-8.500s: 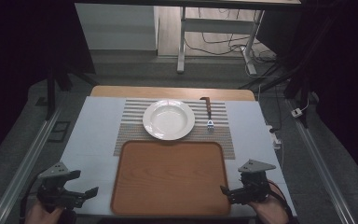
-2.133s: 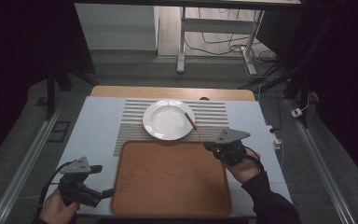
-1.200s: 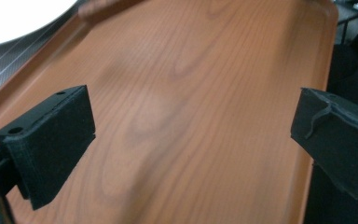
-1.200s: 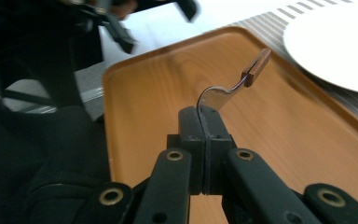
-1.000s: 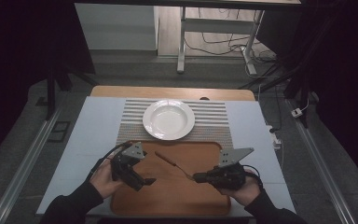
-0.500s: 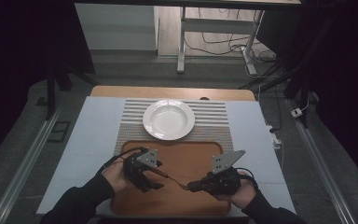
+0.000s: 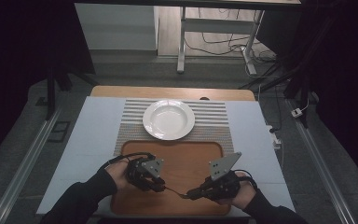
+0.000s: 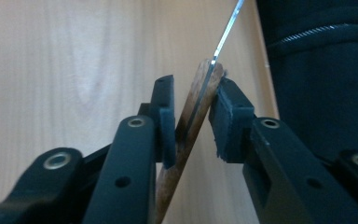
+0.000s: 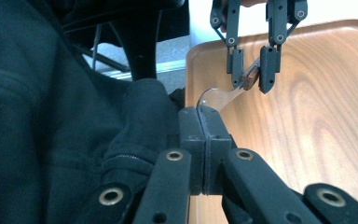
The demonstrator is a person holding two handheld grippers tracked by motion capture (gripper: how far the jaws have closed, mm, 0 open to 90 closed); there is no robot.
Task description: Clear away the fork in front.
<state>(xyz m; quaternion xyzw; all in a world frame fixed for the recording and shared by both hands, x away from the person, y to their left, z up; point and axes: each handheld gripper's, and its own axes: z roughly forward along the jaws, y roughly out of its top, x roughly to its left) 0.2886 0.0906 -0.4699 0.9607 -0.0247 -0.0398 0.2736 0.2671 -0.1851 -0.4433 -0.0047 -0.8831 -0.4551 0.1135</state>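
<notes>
A utensil (image 7: 175,191) with a brown wooden handle (image 8: 191,116) and a thin metal front (image 9: 216,98) hangs level just above the wooden tray (image 7: 186,154). My right gripper (image 7: 191,193) (image 9: 206,116) is shut on its metal end. My left gripper (image 7: 161,186) (image 8: 193,107) faces it from the left, with the handle slanting between its pads (image 8: 165,116). Its jaws have just been closing; a narrow gap still shows beside the right pad. In the right gripper view, the left gripper (image 9: 251,74) hangs from above, astride the handle.
A white plate (image 7: 168,119) sits on a striped mat (image 7: 214,116) behind the tray. The table's near edge and the person's dark sleeves (image 7: 79,200) lie just below both grippers. Pale table surface (image 7: 93,135) flanks the tray.
My left gripper came in from the left over the tray to the utensil's handle, and its jaws narrowed around it. The right gripper sank slightly toward the near edge with the utensil.
</notes>
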